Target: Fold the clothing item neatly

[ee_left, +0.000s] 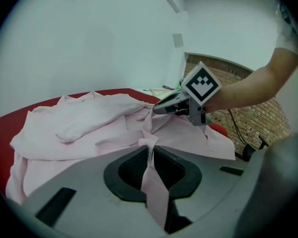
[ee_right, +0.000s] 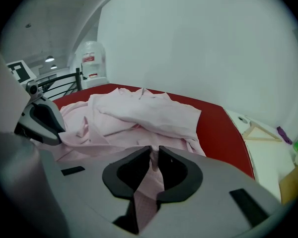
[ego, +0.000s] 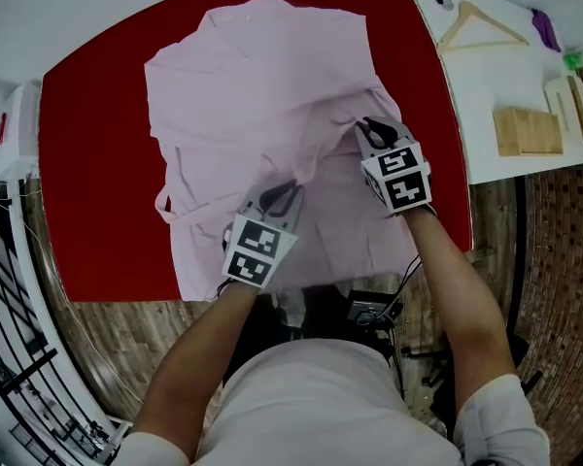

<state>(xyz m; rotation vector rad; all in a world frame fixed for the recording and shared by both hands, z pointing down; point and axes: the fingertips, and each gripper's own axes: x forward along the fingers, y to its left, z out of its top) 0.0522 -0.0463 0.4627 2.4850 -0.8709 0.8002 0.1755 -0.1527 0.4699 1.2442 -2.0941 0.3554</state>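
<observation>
A pale pink shirt (ego: 262,95) lies rumpled on the red table (ego: 87,163), its lower part hanging over the near edge. My left gripper (ego: 293,184) is shut on a fold of the shirt near its middle; the pinched cloth (ee_left: 150,152) runs down between the jaws in the left gripper view. My right gripper (ego: 367,122) is shut on another fold of the shirt (ee_right: 154,160), to the right and a little farther back. In the left gripper view the right gripper (ee_left: 156,108) shows pinching the cloth, and the left gripper (ee_right: 37,118) shows at the left edge of the right gripper view.
A white side table (ego: 510,76) stands right of the red one, bearing a wooden hanger (ego: 478,25), a wooden block (ego: 527,130) and a purple item (ego: 544,27). A black metal rack (ego: 10,289) stands at the left. A water jug (ee_right: 92,63) stands at the far wall.
</observation>
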